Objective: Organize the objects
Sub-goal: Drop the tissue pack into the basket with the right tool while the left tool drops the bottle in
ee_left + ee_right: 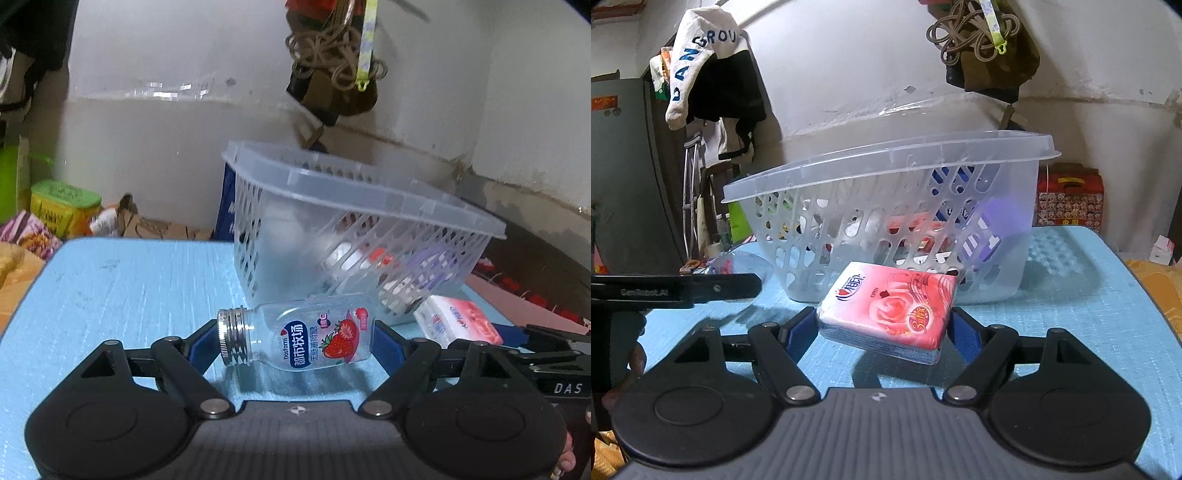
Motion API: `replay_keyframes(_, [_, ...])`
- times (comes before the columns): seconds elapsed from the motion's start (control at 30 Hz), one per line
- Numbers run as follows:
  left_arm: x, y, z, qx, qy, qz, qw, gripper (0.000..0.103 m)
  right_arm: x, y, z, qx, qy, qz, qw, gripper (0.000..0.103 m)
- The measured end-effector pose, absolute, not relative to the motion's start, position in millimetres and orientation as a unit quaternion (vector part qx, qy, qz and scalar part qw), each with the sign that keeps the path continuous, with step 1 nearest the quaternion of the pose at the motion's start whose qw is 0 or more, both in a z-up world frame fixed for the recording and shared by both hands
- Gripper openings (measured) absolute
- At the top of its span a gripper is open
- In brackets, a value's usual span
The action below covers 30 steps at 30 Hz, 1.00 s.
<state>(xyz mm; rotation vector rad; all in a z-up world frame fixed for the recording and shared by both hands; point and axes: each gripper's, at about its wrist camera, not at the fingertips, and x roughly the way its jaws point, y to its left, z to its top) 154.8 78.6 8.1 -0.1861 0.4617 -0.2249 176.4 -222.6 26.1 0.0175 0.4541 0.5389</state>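
A clear bottle (295, 338) with a silver screw cap and strawberry label lies sideways between the fingers of my left gripper (291, 341), which is shut on it just above the blue table (122, 288). My right gripper (884, 330) is shut on a pink tissue pack (890, 306) with a rose print, lifted off the table. The pack also shows in the left wrist view (458, 325). A clear lattice basket (351, 236) stands just beyond both grippers, also in the right wrist view (886, 210), with several items inside.
The left gripper's black body (676, 290) enters the right wrist view from the left. A white wall stands behind the table. Clutter lies beyond the table's left edge (66, 210), and a red box (1069, 199) sits behind the basket on the right.
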Motion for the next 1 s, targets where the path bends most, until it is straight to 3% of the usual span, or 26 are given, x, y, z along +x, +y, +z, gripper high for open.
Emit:
replay_keyframes(0.47, [115.1, 70.7, 26.2, -0.087, 0.174, -0.128, 0.973, 0.087, 155.0, -237.9, 41.4, 0.014, 0.205, 0.240, 0.949, 0.079])
replay_keyframes(1.0, [98.3, 57.6, 93.1, -0.095, 0.137, -0.146, 0.975, 0.087, 143.8, -247.0, 124.6, -0.032, 0.120, 0.245, 0.962, 0.079])
